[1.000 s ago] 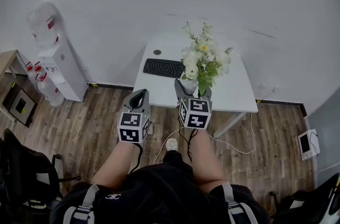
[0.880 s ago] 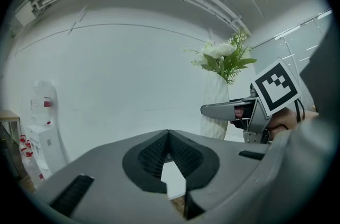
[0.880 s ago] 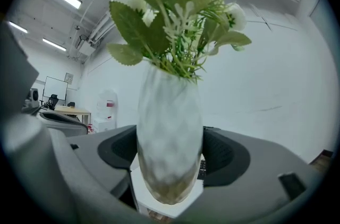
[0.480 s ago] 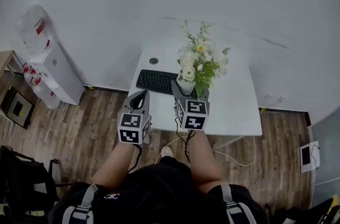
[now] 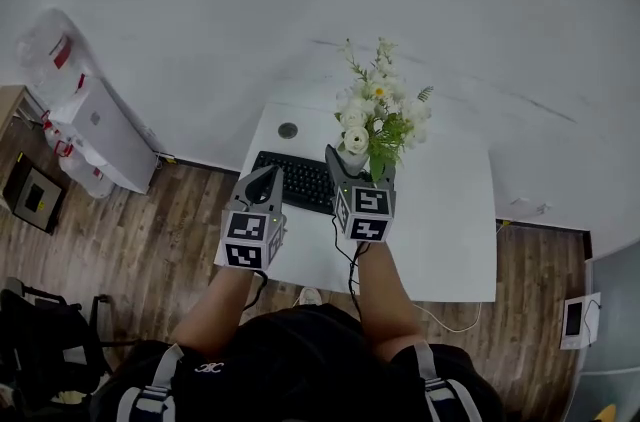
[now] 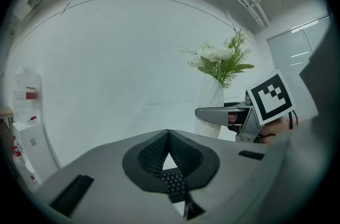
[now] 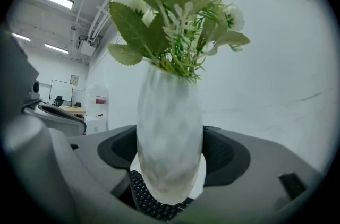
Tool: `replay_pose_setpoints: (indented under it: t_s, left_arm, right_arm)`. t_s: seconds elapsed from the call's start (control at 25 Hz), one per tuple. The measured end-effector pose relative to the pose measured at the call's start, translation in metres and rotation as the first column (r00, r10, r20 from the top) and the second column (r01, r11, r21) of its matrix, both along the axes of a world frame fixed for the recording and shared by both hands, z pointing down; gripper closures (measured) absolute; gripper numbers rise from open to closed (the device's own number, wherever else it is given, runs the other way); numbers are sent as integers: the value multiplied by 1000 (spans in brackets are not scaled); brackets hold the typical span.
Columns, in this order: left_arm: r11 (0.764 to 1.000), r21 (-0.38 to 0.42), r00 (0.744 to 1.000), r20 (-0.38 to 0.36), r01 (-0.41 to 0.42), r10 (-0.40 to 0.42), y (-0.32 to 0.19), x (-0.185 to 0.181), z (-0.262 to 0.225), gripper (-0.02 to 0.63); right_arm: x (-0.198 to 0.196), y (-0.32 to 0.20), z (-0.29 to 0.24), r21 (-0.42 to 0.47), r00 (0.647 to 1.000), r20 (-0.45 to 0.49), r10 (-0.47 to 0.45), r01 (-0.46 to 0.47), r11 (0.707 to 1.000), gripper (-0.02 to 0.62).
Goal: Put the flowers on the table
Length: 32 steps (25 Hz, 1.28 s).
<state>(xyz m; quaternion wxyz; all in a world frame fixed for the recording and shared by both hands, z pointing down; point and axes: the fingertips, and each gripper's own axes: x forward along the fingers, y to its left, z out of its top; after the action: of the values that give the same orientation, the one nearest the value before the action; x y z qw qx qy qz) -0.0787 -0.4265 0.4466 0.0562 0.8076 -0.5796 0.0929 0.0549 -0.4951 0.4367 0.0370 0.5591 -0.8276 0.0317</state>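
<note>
The white surface (image 5: 450,210) carries a black keyboard (image 5: 300,182) along its left half, near the far edge. A white vase (image 7: 170,138) of flowers (image 5: 380,115) hangs above the keyboard's right end, clear of the surface. The right tool (image 5: 360,165) has its jaws spread wide and clamped on the vase's body. The left tool (image 5: 264,178) hovers over the near left edge, jaws closed together and empty. A small dark disc (image 5: 288,130) lies by the far left corner.

Above the right gripper (image 7: 169,162), the flowers (image 7: 170,16) run off the picture's top edge. The vase (image 7: 170,143) between its jaws covers most of the keyboard (image 7: 154,204) below. Beyond the left gripper (image 5: 263,180), a round thing (image 5: 288,130) on the table (image 5: 440,230) is too small to identify.
</note>
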Motion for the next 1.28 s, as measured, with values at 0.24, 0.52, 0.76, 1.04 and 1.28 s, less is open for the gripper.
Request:
replay_pose_setpoints:
  t_s: [0.24, 0.52, 0.76, 1.04, 1.28]
  left_arm:
    - [998, -51, 999, 1, 39, -39, -62, -4, 23, 603]
    - [993, -89, 996, 16, 84, -83, -116, -14, 46, 604]
    - [983, -143, 993, 30, 115, -111, -146, -21, 71, 604]
    - [975, -178, 991, 45, 134, -128, -167, -27, 97, 603]
    - [961, -231, 988, 50, 155, -147, -175, -34, 121, 603]
  right_arm:
    - [5, -82, 23, 5, 1000, -11, -23, 23, 1000, 224]
    - [7, -171, 70, -7, 998, -52, -39, 38, 999, 225]
    - [-3, -220, 114, -18, 996, -40, -74, 73, 997, 225]
    - [-8, -266, 167, -53, 996, -44, -84, 81, 995, 227]
    - [-16, -287, 212, -112, 991, -72, -109, 100, 989, 225]
